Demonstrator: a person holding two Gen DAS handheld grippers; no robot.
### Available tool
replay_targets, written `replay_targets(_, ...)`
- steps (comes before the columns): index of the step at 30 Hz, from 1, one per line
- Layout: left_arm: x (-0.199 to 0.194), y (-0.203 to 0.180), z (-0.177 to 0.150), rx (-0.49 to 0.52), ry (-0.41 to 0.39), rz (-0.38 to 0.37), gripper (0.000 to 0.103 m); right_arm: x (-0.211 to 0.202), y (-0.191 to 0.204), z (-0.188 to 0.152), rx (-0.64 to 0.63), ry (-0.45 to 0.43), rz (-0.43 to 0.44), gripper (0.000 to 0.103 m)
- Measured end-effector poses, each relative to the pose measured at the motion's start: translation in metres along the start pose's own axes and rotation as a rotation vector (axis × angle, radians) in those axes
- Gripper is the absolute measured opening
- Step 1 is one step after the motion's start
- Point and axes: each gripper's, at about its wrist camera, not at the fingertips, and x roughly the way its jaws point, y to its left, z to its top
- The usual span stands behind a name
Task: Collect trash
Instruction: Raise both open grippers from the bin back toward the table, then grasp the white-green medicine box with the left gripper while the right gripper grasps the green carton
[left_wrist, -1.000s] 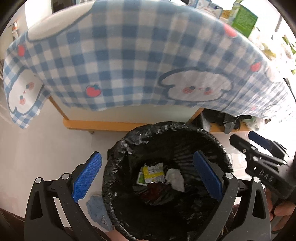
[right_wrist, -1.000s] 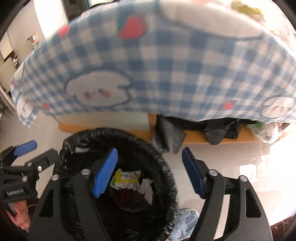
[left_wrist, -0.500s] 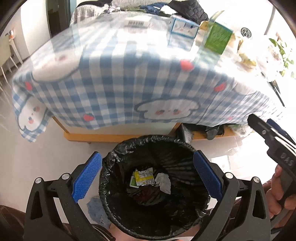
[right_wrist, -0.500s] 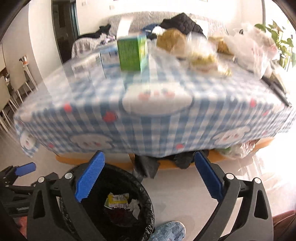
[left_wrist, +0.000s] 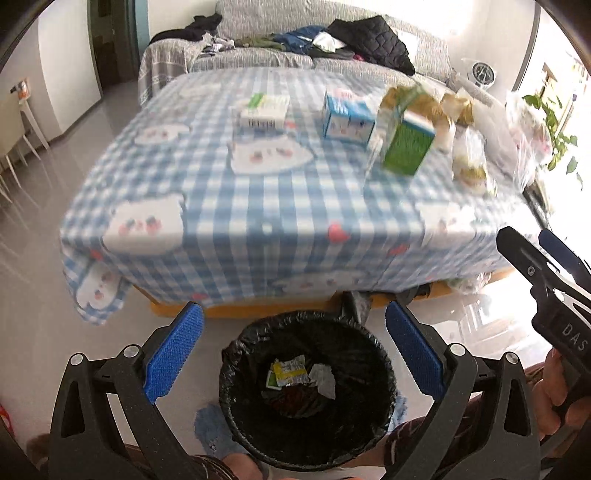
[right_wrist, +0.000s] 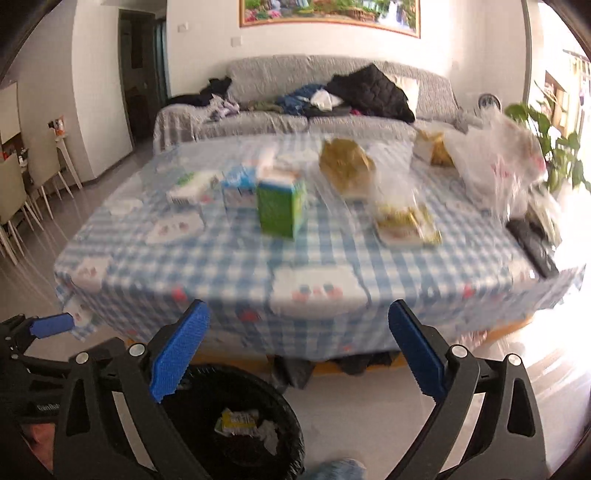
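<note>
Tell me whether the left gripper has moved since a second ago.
Yes. The left gripper has risen: the bin below it looks smaller, and the tabletop, earlier seen only edge-on, now shows from above.

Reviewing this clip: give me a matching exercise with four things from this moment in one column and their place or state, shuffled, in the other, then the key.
Things:
1. green carton
2. yellow wrapper
3. black jacket
4. right tongs

Place or state:
A. lying on the grey sofa
B. open, nothing between the pads
C. standing on the checked tablecloth
D. inside the black-lined bin

Pairs: 1-C, 2-D, 3-A, 4-B
</note>
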Motion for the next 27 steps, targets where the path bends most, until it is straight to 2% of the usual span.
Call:
replay_targets(3,-0.006,0.003,0.02,0.014,-0.018,0.024,0.097,-0.001,0.01,0.024,-0.04,-0.051,-0.02,0.094)
replay_targets(9,-0.003,0.016,0.063,0.002,-0.044,0.042,0.097,0.014,0.011,0.065,-0.025,-0.086,0.007,0.094)
replay_targets(14,0.014,0.027,0.098,-0.018,-0.04,0.065,0.097,0.039,0.012,0.087,-0.046,-0.098,0.011,0.094)
replay_targets(19,0.043,0.035,0.13,-0.038,-0.039,0.062,0.097,0.077,0.009,0.098,-0.052,-0.08,-0.011,0.094)
replay_targets(27,0.099,0.035,0.186,-0.051,-0.015,0.065,0.097,0.13,-0.005,0.098,0.037,0.008,0.008,0.093)
